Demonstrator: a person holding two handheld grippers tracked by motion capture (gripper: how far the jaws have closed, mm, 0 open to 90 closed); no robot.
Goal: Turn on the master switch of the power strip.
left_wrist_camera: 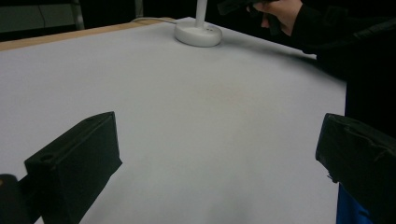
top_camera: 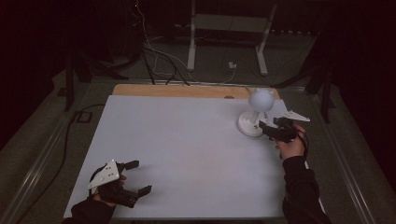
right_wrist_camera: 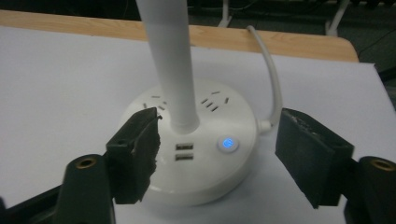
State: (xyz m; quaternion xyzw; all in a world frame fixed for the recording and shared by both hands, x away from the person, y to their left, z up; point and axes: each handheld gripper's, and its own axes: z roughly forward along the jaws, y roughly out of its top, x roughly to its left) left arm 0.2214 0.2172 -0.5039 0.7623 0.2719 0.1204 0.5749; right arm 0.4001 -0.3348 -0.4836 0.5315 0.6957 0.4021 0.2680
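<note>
The right gripper (right_wrist_camera: 217, 158) stands with jaws spread wide — over the round base of the white lamp (right_wrist_camera: 189, 144), its blue button lit, at the table's (top_camera: 187, 140) far right; the left gripper (top_camera: 135, 179), likewise spread, rests near the front-left corner — well apart from it.

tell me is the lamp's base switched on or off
On, it seems: the round button on the lamp base glows blue. The lamp head looks unlit. The right hand-held gripper hangs open at the base.
</note>
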